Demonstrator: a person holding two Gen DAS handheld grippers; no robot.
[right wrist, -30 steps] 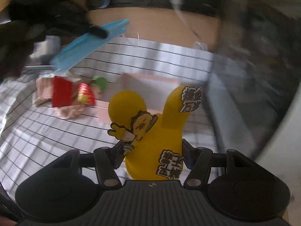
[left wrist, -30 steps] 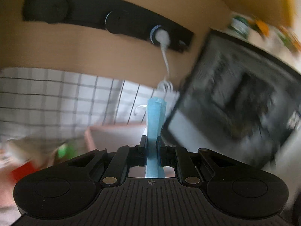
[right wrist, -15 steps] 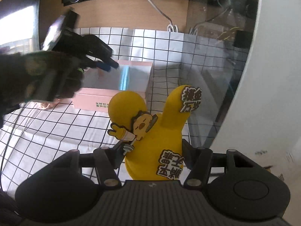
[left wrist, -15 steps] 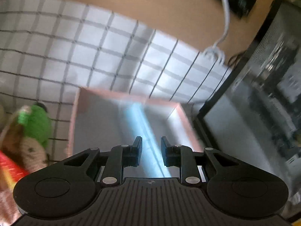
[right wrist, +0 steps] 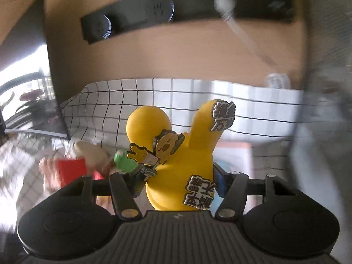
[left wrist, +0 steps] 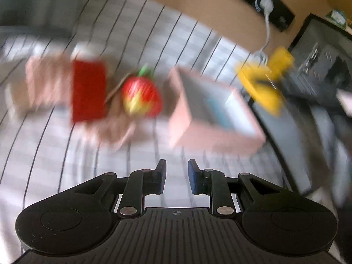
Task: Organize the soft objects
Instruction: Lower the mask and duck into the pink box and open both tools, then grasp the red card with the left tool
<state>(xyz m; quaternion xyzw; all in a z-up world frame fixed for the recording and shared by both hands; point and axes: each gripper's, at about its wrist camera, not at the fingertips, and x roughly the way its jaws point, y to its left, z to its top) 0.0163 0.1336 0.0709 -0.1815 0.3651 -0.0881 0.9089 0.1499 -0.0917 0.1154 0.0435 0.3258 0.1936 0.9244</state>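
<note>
My left tool (left wrist: 177, 176) has its jaws parted with nothing between them, above the checked table (left wrist: 66, 154). Ahead and slightly right of it sits the pink box (left wrist: 209, 132), a pale blue item (left wrist: 216, 110) lying inside. Ahead-left lie a strawberry toy (left wrist: 140, 96) and a red block (left wrist: 88, 94), both blurred. My right tool (right wrist: 176, 182) is clamped on the yellow soft toy (right wrist: 182, 158), which stands upright between its fingers. Beyond it, low left, a green piece (right wrist: 123, 161) shows.

One pink box (left wrist: 211, 118). One yellow soft toy (right wrist: 180, 160). One red strawberry plush (left wrist: 140, 98). One red block (left wrist: 89, 93). Two grippers: left gripper (left wrist: 177, 176), right gripper (right wrist: 176, 180).
</note>
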